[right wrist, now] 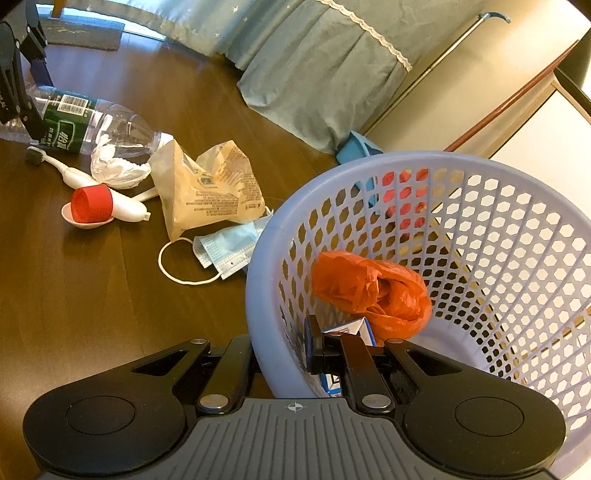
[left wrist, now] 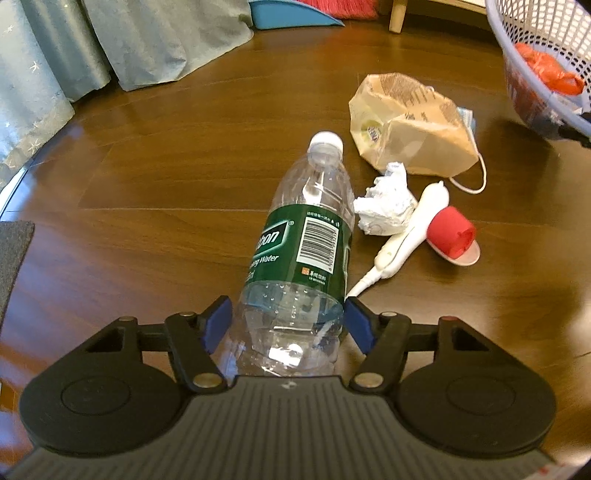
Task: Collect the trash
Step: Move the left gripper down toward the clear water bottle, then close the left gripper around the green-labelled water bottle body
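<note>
Two items sit in basket (right wrist: 258,295), pinched at its rim by right gripper (right wrist: 295,350); left gripper (left wrist: 288,321) fingers squeeze bottle (left wrist: 306,236); bag (left wrist: 410,125), tissue (left wrist: 384,210) remain at 1 o'clock.

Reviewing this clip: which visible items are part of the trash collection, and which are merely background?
Job items: water bottle between the left gripper pads; basket gripped at its rim by the right gripper; orange bag inside; paper bag, crumpled tissue, face mask, red cap, toothbrush.

Background: curtain, blue dustpan, mat.
</note>
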`<state>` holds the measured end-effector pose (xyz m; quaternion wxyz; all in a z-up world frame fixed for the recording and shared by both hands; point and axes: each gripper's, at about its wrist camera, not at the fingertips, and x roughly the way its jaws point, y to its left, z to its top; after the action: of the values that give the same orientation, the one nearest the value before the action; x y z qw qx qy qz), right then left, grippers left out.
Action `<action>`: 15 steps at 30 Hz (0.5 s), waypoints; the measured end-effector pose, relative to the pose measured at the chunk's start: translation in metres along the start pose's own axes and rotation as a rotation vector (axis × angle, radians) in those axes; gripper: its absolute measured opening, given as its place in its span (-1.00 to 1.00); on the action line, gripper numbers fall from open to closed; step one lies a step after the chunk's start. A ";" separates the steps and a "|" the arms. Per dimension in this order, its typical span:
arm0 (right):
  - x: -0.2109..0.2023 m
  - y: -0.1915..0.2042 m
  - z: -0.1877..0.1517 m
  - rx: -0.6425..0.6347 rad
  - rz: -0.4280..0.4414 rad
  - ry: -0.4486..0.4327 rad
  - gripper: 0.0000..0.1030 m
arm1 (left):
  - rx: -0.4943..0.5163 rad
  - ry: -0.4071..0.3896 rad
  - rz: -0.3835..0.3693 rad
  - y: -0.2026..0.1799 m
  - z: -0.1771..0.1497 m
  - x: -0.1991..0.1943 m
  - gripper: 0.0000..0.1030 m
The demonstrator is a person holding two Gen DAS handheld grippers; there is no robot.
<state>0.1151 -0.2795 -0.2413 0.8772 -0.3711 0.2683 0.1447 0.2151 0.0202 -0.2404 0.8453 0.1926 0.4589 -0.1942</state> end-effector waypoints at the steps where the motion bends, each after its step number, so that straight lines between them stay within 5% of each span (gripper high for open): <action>1: 0.001 -0.001 0.001 0.001 0.000 0.000 -0.90 | -0.001 -0.003 -0.001 0.000 0.001 -0.001 0.22; 15: 0.000 0.000 -0.001 -0.013 0.001 0.003 -0.89 | -0.025 -0.017 -0.012 0.004 0.011 0.003 0.31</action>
<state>0.1150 -0.2801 -0.2420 0.8742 -0.3771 0.2688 0.1461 0.2260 0.0175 -0.2365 0.8505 0.1778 0.4550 -0.1951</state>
